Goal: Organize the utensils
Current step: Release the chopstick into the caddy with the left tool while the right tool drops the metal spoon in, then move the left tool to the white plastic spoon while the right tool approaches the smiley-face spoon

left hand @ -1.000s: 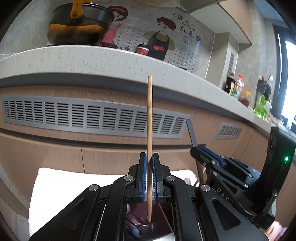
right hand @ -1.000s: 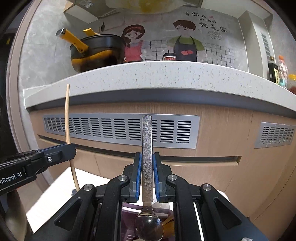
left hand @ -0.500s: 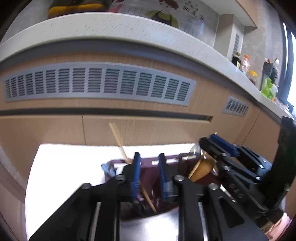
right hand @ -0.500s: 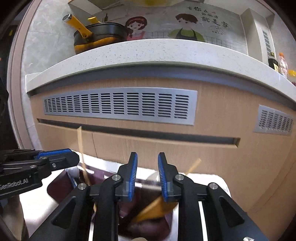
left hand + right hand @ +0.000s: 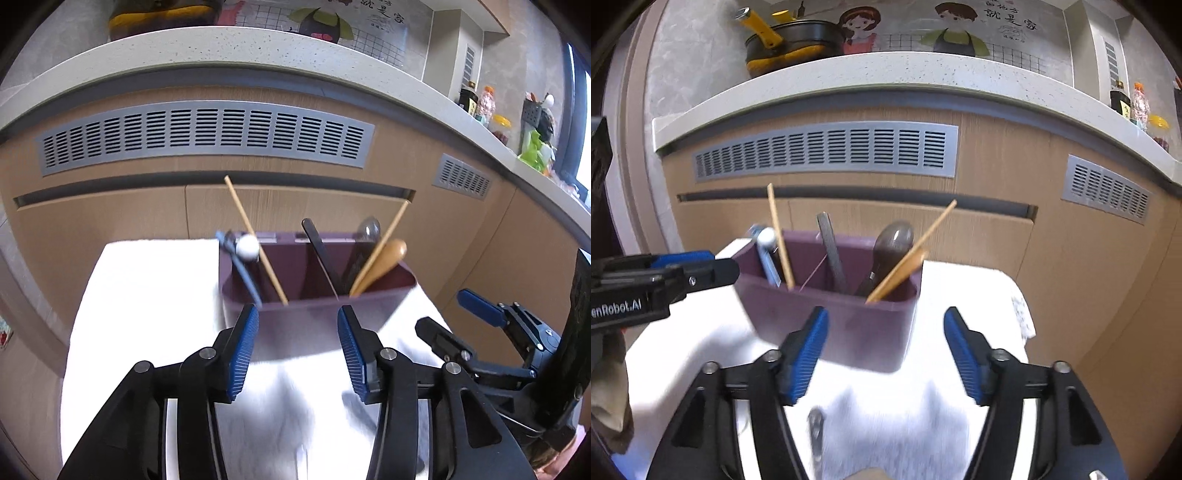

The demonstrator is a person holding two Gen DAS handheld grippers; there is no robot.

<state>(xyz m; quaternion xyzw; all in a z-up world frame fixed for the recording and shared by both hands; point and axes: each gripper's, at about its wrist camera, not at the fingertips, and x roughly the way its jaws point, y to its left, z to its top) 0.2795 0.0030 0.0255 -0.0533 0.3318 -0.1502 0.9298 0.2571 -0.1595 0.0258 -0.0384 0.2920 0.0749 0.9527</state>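
A purple utensil holder [image 5: 317, 310] [image 5: 849, 325] stands on a white cloth [image 5: 147, 288] [image 5: 905, 417]. Its left compartment holds a wooden chopstick [image 5: 255, 236] [image 5: 779, 236] and a blue-and-white utensil [image 5: 245, 251] [image 5: 766, 240]. The other compartments hold a metal handle [image 5: 831, 251], a metal spoon [image 5: 890, 243], a wooden spoon [image 5: 384, 258] and a second chopstick [image 5: 388, 236] [image 5: 923, 236]. My left gripper [image 5: 295, 350] is open and empty in front of the holder. My right gripper [image 5: 886, 350] is open and empty too. A metal utensil [image 5: 814, 435] lies on the cloth under the right gripper.
Wooden cabinet fronts with grey vents [image 5: 207, 136] [image 5: 827, 151] rise behind the cloth under a white counter [image 5: 886, 70]. A black and yellow pot [image 5: 790, 40] sits on it. Bottles [image 5: 476, 103] stand at the far right.
Both grippers let go and opened wide: the chopstick and the metal spoon now stand in the holder. Both grippers pulled back from the holder.
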